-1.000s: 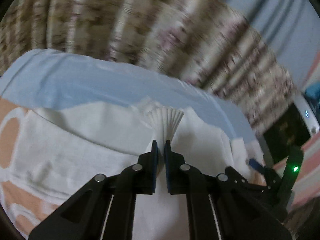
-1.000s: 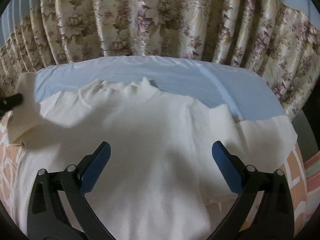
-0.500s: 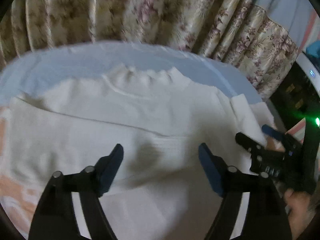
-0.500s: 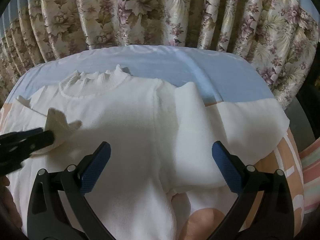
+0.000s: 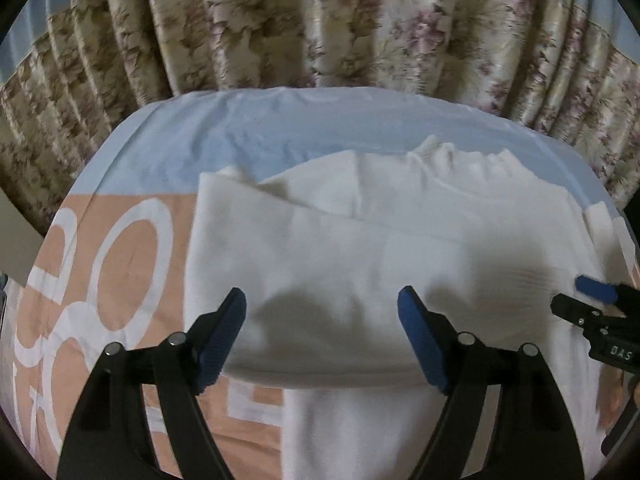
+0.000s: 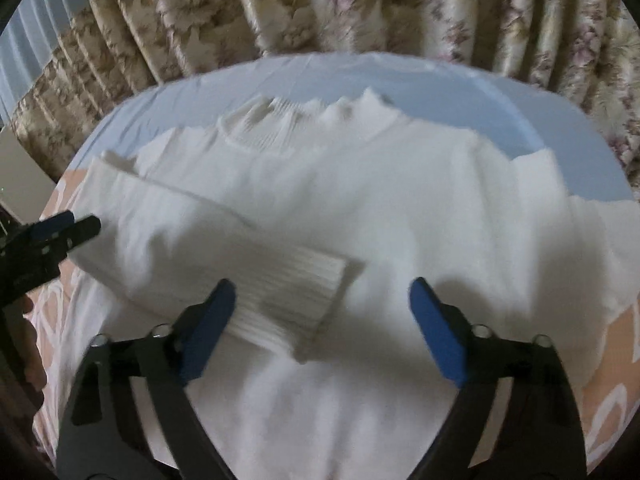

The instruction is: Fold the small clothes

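**Both grippers spread wide over the sweater**

Left gripper (image 5: 322, 336) gapes with nothing in it, low in the frame; right gripper (image 6: 322, 326) same deal; white sweater (image 6: 360, 208) fills mid-frame on the bedsheet (image 5: 100, 280), one sleeve (image 6: 224, 252) folded across its chest; floral curtain (image 5: 320, 20) up top.

Left wrist camera close above the white sweater (image 5: 400, 248), facing the floral curtain (image 5: 320, 24), right wrist camera likewise low over the sweater (image 6: 400, 208), same heading, both views sharing the sweater's collar, folded sleeve, blue sheet (image 5: 240, 128), each catching the other gripper at its edge
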